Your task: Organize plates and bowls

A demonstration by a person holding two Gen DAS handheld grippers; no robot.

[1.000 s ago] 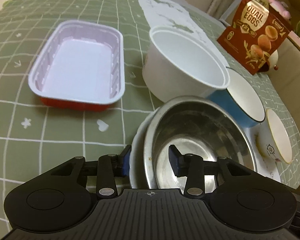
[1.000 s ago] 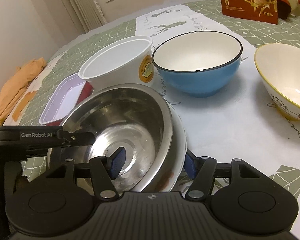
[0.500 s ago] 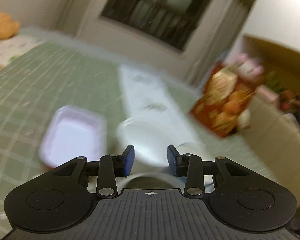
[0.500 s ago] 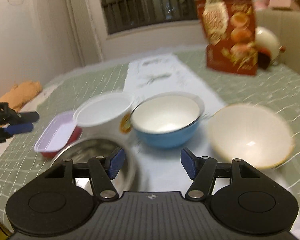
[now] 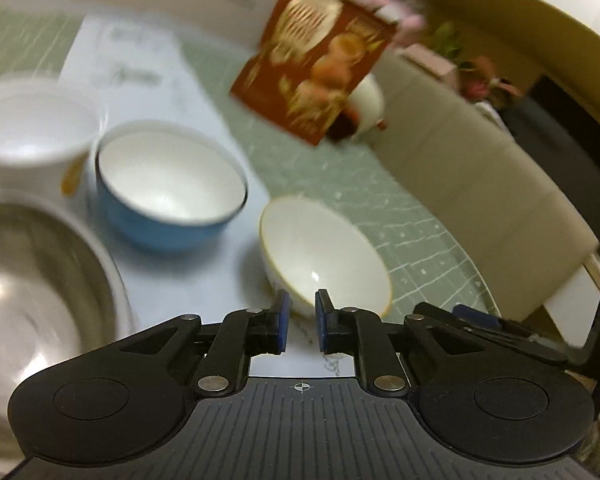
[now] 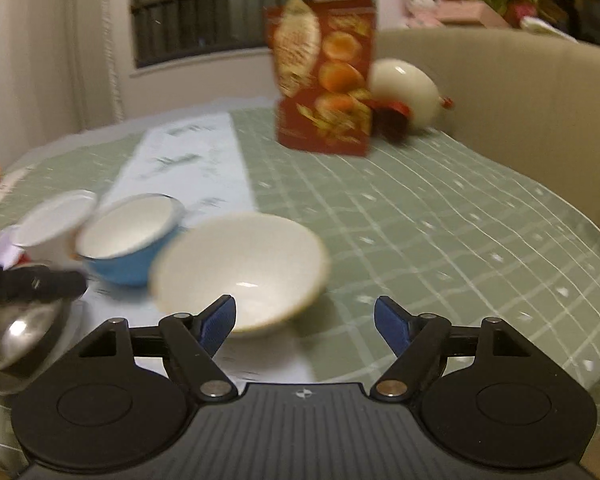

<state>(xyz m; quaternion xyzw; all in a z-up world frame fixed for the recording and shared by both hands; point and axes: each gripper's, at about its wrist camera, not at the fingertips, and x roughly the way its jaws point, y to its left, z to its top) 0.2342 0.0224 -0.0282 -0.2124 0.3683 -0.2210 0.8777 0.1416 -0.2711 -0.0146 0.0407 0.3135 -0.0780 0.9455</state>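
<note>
- A second ago both grippers straddled the rim of the steel bowl (image 5: 32, 292), one jaw inside and one outside; now both have let go of it and swung away toward the cream bowl with the yellow rim (image 5: 324, 256).
- The left gripper (image 5: 299, 326) has drawn its jaws in to their narrowest. A slim gap remains between the blue pads and nothing sits in it.
- The right gripper (image 6: 305, 322) is opening its jaws and they stand fairly wide. The cream bowl lies just ahead of the left pad, not between the two.
- The steel bowl sits at the left edge of both views, resting on the tabletop (image 6: 440, 216) on what looks like a white plate, though blur makes that hard to confirm.
- The blue bowl (image 5: 168, 188) and the white paper tub (image 5: 32, 132) stand side by side behind it, untouched.
- Judgement: the steel bowl looks placed, and the cream bowl is probably the next piece to gather. The right gripper seems better set to take its rim.
- Both views are smeared by motion, so fine contact is uncertain.
</note>
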